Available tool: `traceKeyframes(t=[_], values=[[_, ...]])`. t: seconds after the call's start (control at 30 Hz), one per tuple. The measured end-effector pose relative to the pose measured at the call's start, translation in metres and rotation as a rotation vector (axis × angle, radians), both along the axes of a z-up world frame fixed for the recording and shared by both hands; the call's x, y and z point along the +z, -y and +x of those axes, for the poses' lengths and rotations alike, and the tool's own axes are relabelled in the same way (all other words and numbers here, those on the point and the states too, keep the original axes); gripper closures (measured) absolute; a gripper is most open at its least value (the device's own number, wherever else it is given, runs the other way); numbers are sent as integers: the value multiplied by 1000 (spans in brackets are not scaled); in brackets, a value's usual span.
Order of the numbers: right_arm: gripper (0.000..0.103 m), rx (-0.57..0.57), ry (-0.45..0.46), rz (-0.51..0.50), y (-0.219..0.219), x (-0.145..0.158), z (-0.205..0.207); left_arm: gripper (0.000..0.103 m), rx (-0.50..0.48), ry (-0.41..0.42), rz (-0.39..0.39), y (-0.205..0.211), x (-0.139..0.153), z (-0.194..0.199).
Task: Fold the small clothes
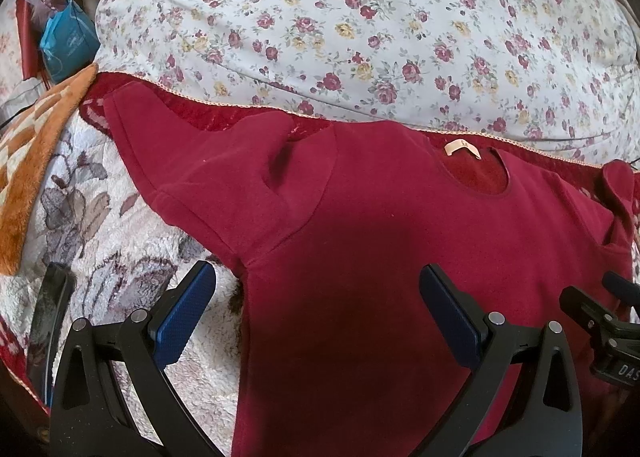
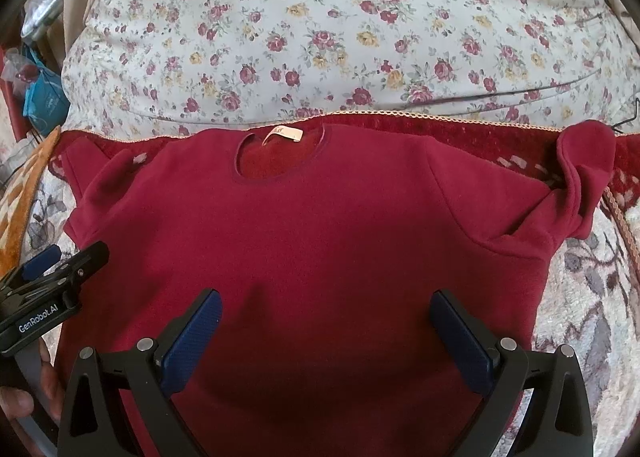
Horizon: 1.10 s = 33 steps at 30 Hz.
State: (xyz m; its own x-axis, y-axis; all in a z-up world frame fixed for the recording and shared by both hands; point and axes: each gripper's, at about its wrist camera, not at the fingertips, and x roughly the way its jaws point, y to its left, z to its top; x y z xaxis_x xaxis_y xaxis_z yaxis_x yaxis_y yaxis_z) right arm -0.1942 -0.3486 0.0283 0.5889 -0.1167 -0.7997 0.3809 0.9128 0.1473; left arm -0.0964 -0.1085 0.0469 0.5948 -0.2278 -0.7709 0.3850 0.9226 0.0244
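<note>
Blue-padded fingers fill the foreground, and both tools hover spread wide with nothing between their pads: the left gripper (image 1: pixel 318 311) over the shirt's left flank, the right gripper (image 2: pixel 326 337) over its lower chest, neither visibly touching cloth. That red shirt (image 2: pixel 312 241) lies face-up and mostly flat on the fleecy floral blanket (image 1: pixel 120 241), its neckline (image 2: pixel 282 155) with the pale label (image 2: pixel 280 134) pointing away toward the flowered pillow (image 2: pixel 340 29); the long axis runs from the grippers straight up to that pillow. Left sleeve (image 1: pixel 192 173) stretches out sideways from the neckline, with a crease near the shoulder, while the right sleeve (image 2: pixel 580 177) is bunched and curled back on itself. My read: we're at the start, nothing folded yet. To do it well, flatten that curled sleeve first, then pinch sleeve edge and side seam together and carry them toward the neckline's centre line, keeping the fold parallel to the long axis.
</note>
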Motion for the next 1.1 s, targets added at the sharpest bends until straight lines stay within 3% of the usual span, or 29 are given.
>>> traceKeyframes(t=[1.1], values=[[0, -15, -27, -20, 3, -3, 6, 1, -4, -5, -14, 3, 2, -1]])
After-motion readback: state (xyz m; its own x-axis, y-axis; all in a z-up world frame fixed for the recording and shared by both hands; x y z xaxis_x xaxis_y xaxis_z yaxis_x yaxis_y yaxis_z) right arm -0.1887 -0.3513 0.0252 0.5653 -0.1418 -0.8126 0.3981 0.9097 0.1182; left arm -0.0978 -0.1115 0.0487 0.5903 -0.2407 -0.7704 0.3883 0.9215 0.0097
